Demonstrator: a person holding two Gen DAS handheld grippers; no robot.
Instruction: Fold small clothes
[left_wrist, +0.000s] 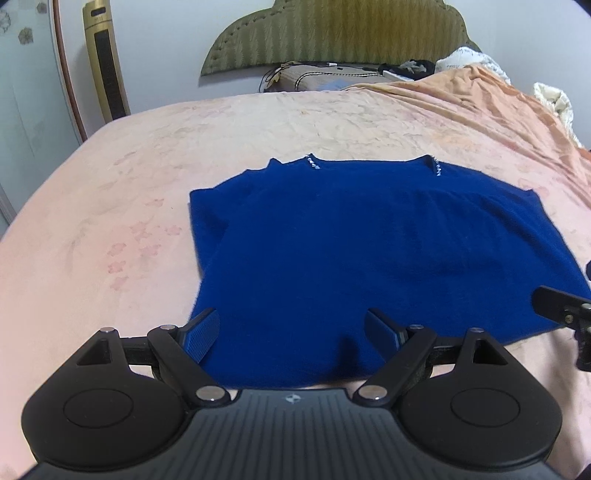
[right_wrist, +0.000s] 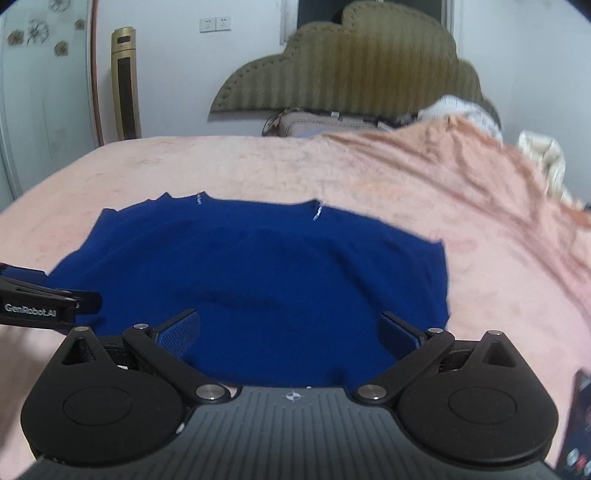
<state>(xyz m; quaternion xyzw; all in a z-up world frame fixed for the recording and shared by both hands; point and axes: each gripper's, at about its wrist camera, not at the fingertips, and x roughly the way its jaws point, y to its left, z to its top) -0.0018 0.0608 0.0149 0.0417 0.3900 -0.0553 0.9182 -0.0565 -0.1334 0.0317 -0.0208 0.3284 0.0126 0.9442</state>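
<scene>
A dark blue knit top (left_wrist: 351, 243) lies flat on the pink bedspread (left_wrist: 147, 166), sleeves folded in, neckline with two small beaded trims at the far edge. It also shows in the right wrist view (right_wrist: 266, 269). My left gripper (left_wrist: 291, 332) is open over the top's near hem, toward its left side, holding nothing. My right gripper (right_wrist: 290, 332) is open over the near hem toward the right side, holding nothing. The right gripper's finger shows at the right edge of the left wrist view (left_wrist: 561, 306); the left gripper shows at the left edge of the right wrist view (right_wrist: 44, 302).
A green padded headboard (left_wrist: 332, 33) and pillows stand at the far end. A rumpled orange blanket (left_wrist: 480, 107) covers the far right of the bed. A gold tower fan (left_wrist: 105, 62) stands by the wall at left. A phone (right_wrist: 578, 428) lies at the near right.
</scene>
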